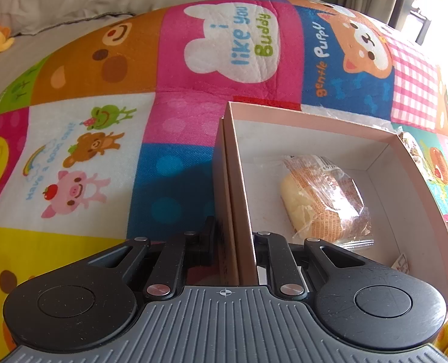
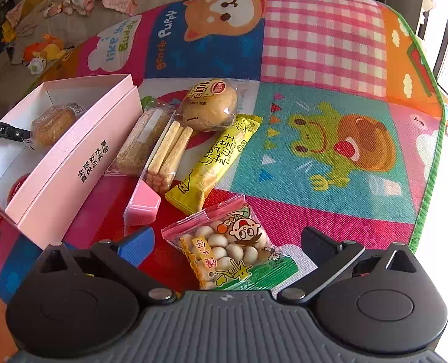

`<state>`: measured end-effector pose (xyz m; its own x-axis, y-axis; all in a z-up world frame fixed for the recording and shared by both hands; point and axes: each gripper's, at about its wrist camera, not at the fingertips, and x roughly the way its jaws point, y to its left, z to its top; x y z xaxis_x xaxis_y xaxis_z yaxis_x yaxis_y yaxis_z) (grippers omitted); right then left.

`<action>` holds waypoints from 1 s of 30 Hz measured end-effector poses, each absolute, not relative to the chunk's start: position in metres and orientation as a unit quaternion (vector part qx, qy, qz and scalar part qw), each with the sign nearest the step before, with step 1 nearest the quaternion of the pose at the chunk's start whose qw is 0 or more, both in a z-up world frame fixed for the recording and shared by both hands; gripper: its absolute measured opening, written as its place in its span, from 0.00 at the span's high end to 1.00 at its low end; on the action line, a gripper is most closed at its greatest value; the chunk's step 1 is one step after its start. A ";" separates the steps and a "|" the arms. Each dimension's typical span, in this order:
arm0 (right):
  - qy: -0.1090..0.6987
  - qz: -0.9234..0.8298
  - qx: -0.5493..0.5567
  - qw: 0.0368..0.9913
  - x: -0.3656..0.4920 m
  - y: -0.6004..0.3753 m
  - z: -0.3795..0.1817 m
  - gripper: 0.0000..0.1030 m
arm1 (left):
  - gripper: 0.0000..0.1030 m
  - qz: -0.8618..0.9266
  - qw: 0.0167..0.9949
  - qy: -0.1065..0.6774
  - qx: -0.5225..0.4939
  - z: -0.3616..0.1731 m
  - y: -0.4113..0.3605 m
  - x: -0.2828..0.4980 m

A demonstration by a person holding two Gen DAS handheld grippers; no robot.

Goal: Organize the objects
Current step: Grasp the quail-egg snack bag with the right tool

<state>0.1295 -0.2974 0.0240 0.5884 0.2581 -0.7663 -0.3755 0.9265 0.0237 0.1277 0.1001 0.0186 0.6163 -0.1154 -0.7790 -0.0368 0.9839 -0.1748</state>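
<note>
My left gripper [image 1: 234,242] is shut on the left wall of a pink cardboard box [image 1: 314,115]. A wrapped bread roll [image 1: 323,196] lies inside the box. In the right wrist view the box [image 2: 73,163] stands at the left with the roll [image 2: 53,125] in it. My right gripper [image 2: 224,242] is open and empty, just above a bag of small round biscuits [image 2: 227,248]. Beyond it lie a yellow snack packet [image 2: 218,163], a pink-based pack of biscuit sticks [image 2: 163,163], a clear pack of grainy bars [image 2: 142,139] and a wrapped bun [image 2: 210,106].
Everything lies on a colourful patchwork play mat [image 2: 323,45] with cartoon animals. A beige sofa cushion [image 1: 57,6] with clothes and soft toys [image 2: 42,51] is behind it. The mat's green edge [image 2: 429,181] runs down the right.
</note>
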 end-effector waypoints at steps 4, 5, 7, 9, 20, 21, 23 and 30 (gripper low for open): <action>0.442 0.190 -0.050 0.875 0.133 -0.293 0.017 0.00 | 0.83 -0.023 0.895 0.437 -0.088 0.019 0.100 0.128; 0.444 0.190 -0.051 0.874 0.130 -0.291 0.016 0.00 | 0.83 -0.023 0.895 0.437 -0.089 0.019 0.100 0.128; 0.448 0.196 -0.057 0.871 0.121 -0.283 0.017 0.00 | 0.83 -0.023 0.895 0.437 -0.089 0.019 0.100 0.128; 0.453 0.209 -0.048 0.865 0.113 -0.278 0.020 0.00 | 0.83 -0.023 0.895 0.437 -0.088 0.019 0.100 0.128; 0.437 0.188 -0.074 0.876 0.110 -0.268 0.024 0.03 | 0.83 -0.021 0.893 0.440 -0.091 0.019 0.100 0.129; 0.441 0.184 -0.069 0.876 0.113 -0.270 0.023 0.15 | 0.83 -0.022 0.893 0.440 -0.090 0.019 0.100 0.129; 0.448 0.175 -0.061 0.875 0.114 -0.274 0.024 0.31 | 0.83 -0.023 0.894 0.439 -0.087 0.019 0.100 0.129; 0.447 0.192 -0.065 0.871 0.064 -0.261 0.056 0.46 | 0.83 -0.024 0.894 0.439 -0.086 0.019 0.100 0.129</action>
<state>0.0642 -0.2606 0.0562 0.5260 0.2770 -0.8041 -0.3925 0.9178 0.0594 0.1291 0.0998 0.0192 0.6135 -0.1179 -0.7808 -0.0324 0.9842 -0.1740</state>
